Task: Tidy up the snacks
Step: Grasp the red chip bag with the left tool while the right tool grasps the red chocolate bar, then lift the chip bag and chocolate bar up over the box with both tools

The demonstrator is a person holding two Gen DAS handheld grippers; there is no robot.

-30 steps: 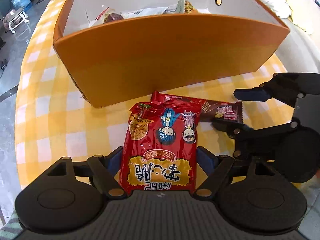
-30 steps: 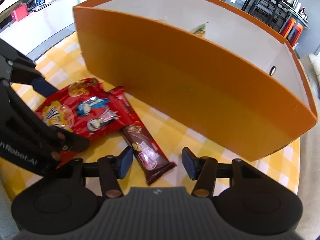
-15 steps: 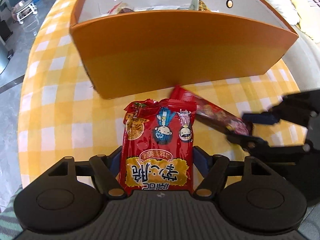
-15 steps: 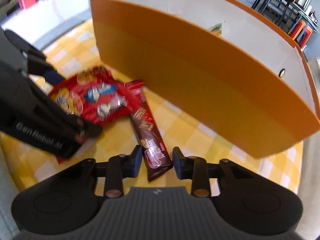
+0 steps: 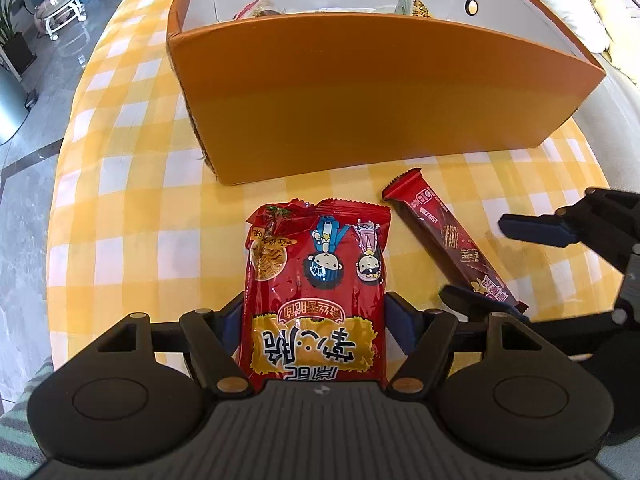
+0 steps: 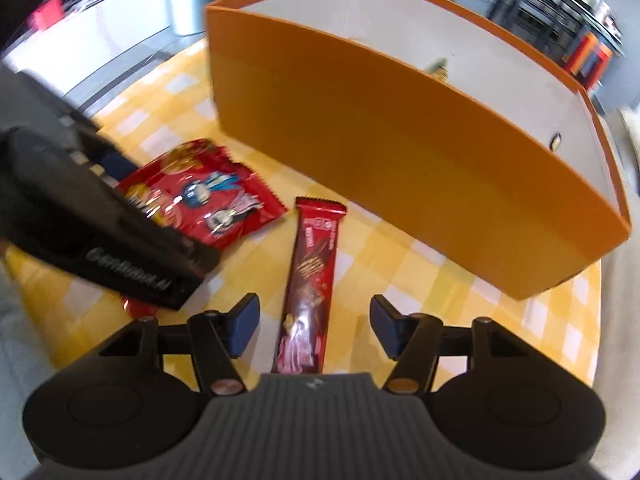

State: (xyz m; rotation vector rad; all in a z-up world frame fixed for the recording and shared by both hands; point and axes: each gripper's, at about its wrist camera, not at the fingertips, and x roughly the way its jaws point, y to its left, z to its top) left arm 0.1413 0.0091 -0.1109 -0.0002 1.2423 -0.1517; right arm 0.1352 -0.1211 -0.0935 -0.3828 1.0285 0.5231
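A red snack bag [image 5: 316, 288] with cartoon figures lies on the yellow checked table, and my left gripper [image 5: 316, 324] is shut on its near end. The bag also shows in the right wrist view [image 6: 208, 196]. A dark red wafer bar [image 6: 310, 280] lies between the fingers of my right gripper [image 6: 314, 322], which is open with clear gaps on both sides. In the left wrist view the bar [image 5: 448, 236] lies right of the bag, with the right gripper [image 5: 500, 264] around its near end. An orange box [image 5: 380, 100] with snacks inside stands behind both.
The yellow checked tablecloth [image 5: 128, 200] drops off to a grey floor at the left. A pale sofa [image 5: 592, 8] lies behind the box at the right. The left gripper's body [image 6: 100, 220] fills the left side of the right wrist view.
The right gripper closed toward the wafer bar, then opened wide again. The bar has swung away from the bag and no longer lies under it. The left gripper has pulled back with the bag.
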